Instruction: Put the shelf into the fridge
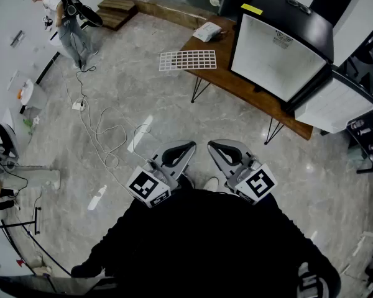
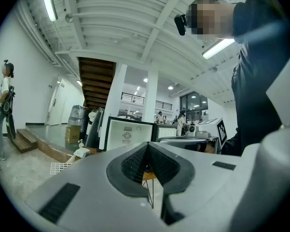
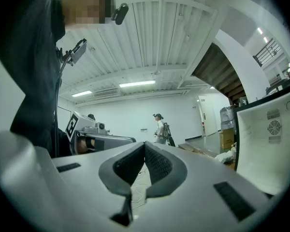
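Left hand-held gripper (image 1: pixel 179 151) and right hand-held gripper (image 1: pixel 219 148) sit side by side right at your body. That makes two, both clenched, nothing between the jaws. Past them on the floor (image 1: pixel 174 110), one white cable (image 1: pixel 102 132) trails off left. Next is one table (image 1: pixel 236 84) carrying one fridge (image 1: pixel 280 51). One white wire shelf (image 1: pixel 188 60) lies flat on the table's left end, apart from the fridge, with one white packet (image 1: pixel 206 31) behind it. One person (image 1: pixel 65 20) stands far left.

Grey marbled floor (image 1: pixel 174 113) with a trailing white cable (image 1: pixel 94 129), wooden hairpin-leg table (image 1: pixel 221 71), white ribbed ceiling (image 2: pixel 116 18), tube lights (image 2: pixel 47 1).
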### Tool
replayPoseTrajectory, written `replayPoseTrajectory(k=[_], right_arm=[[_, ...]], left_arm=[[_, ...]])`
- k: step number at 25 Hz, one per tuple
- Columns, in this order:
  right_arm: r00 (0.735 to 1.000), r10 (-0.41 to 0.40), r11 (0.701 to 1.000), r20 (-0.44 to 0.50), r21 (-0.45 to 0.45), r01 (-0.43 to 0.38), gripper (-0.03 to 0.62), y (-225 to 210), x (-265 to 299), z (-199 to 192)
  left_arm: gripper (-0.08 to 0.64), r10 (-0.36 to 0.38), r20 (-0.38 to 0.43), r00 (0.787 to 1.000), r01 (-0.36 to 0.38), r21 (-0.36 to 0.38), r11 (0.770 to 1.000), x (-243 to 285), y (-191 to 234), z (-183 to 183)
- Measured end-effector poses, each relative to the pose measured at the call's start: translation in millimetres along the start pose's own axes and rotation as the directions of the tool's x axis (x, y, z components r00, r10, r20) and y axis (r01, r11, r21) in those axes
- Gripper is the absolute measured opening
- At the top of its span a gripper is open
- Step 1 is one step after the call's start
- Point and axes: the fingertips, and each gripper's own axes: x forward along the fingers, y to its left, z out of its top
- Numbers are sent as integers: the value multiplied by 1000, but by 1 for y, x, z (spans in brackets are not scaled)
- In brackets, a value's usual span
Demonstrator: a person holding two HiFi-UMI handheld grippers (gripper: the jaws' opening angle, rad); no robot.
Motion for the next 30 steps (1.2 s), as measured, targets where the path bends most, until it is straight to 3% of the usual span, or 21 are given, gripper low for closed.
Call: replayPoseTrajectory(k=[9,15,26,30], right_arm=[[1000,2,1000,-2,7,-2,6,-2,-3,-1],[997,5,1000,81,22,-7,6,-15,-12,10],[998,45,998,46,40,-47,6,-33,-5,3],[998,55,997,33,56,-57,6,-43,11,1]], left_arm=[[6,10,-12,1000,-10,-8,1000,2,-3,-2],[6,-3,-11,1000,3,-7,1000,15,-4,-6],[6,46,-31,998,-46,-20,999,30,8,2],[6,73,-3,997,-73,-29,997,31,27,4]])
